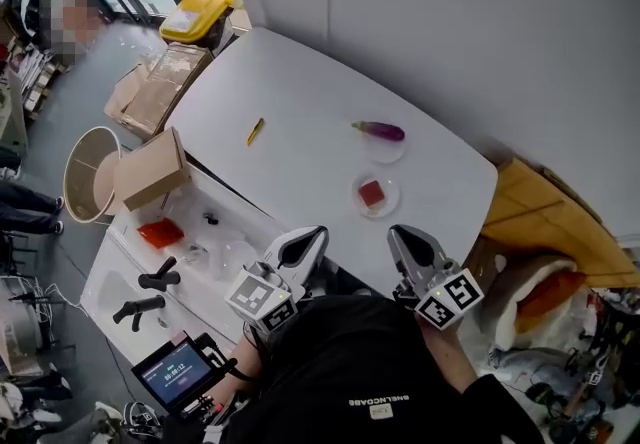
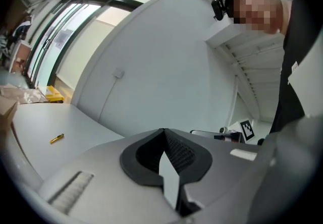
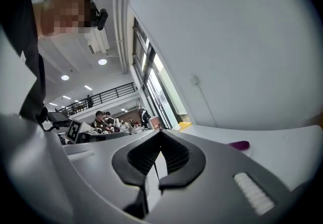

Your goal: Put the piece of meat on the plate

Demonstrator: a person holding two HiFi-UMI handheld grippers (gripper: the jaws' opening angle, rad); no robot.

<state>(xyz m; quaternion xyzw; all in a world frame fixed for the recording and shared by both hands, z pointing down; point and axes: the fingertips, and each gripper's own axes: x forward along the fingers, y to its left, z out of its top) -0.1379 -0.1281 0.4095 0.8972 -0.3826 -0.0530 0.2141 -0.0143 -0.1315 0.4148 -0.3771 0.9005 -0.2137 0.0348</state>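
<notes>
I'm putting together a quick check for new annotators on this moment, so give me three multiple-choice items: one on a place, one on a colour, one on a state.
1. Where does the piece of meat lie?
A) on the bare table
B) on a small plate
C) in a cardboard box

2. What colour is the eggplant beyond it?
A) green
B) white
C) purple

3. How do the left tongs and right tongs stand?
A) both shut, empty
B) both wide open
C) one clamps the meat

Answers: 1 B, the red piece sits inside the plate's round rim. 2 C, it shows purple in the head view. 3 A, each gripper view shows the jaws together with nothing between them.
</notes>
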